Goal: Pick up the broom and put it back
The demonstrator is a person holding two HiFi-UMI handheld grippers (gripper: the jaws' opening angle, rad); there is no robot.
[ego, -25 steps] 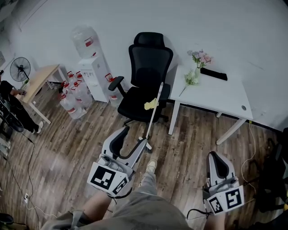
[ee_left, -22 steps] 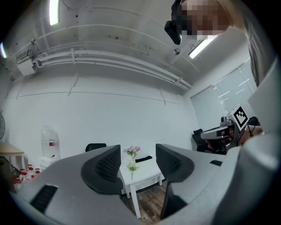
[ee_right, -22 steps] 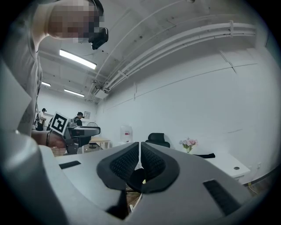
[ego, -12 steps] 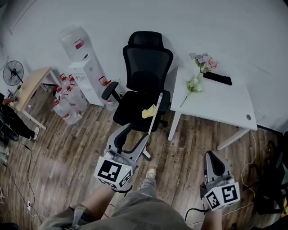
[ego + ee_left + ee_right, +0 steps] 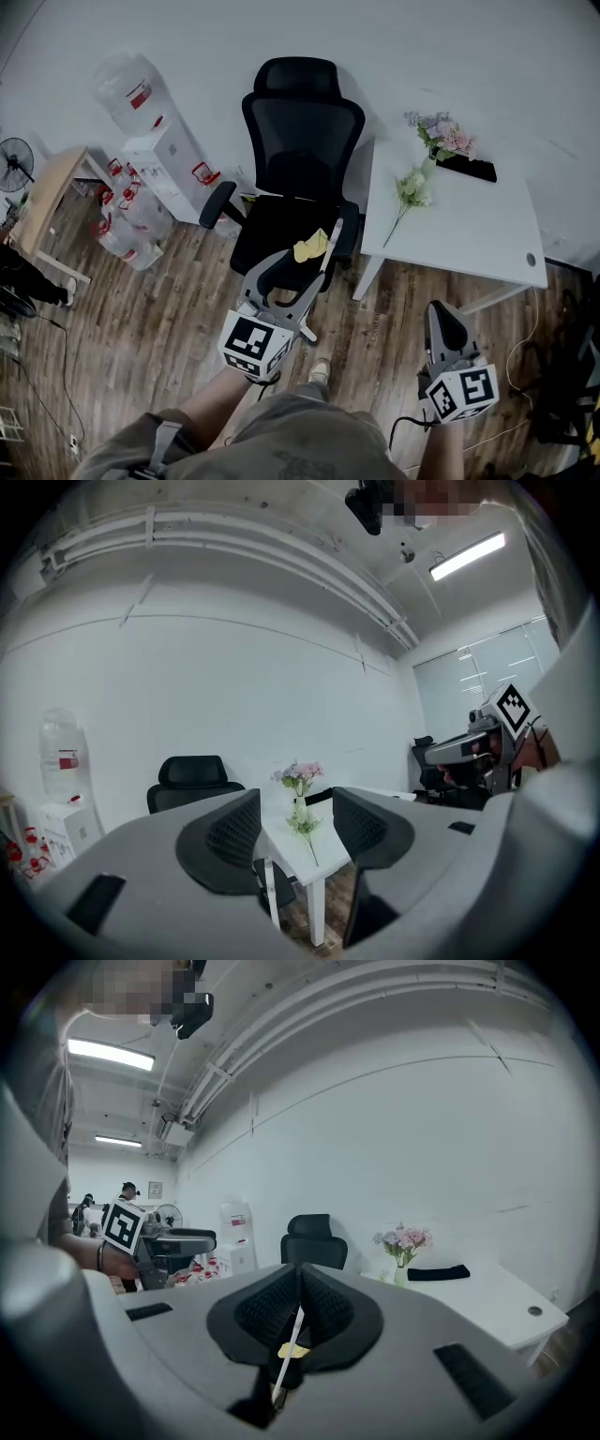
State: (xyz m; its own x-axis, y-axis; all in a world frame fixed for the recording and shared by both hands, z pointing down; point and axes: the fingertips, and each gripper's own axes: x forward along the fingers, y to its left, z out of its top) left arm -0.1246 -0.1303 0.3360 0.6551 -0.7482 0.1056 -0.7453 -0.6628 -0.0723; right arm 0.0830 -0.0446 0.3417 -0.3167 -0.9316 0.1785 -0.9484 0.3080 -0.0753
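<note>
Two grippers hung low over the wood floor (image 5: 141, 319), in front of a black office chair (image 5: 302, 141). The broom (image 5: 325, 262) leaned on the front of the chair seat, its thin white handle tilted and its lower end on the floor near the person's shoe (image 5: 319, 372). A yellow scrap (image 5: 311, 247) clung to the handle partway up; what it was could not be made out. The left gripper (image 5: 292, 274) was released, its jaws apart with nothing between them, and the handle passed just beside it in the head view. Its own view showed only the distant white table (image 5: 281, 841) in the gap of the left gripper (image 5: 295, 827). The right gripper (image 5: 443, 317) sat well apart from the broom, clenched and empty. In its own view the right gripper (image 5: 300, 1307) left just a slit, through which the broom (image 5: 289, 1335) appeared farther off. A vase of flowers (image 5: 448, 139) stood on the table (image 5: 469, 225), and a water dispenser (image 5: 164, 159) stood left of the chair.
</note>
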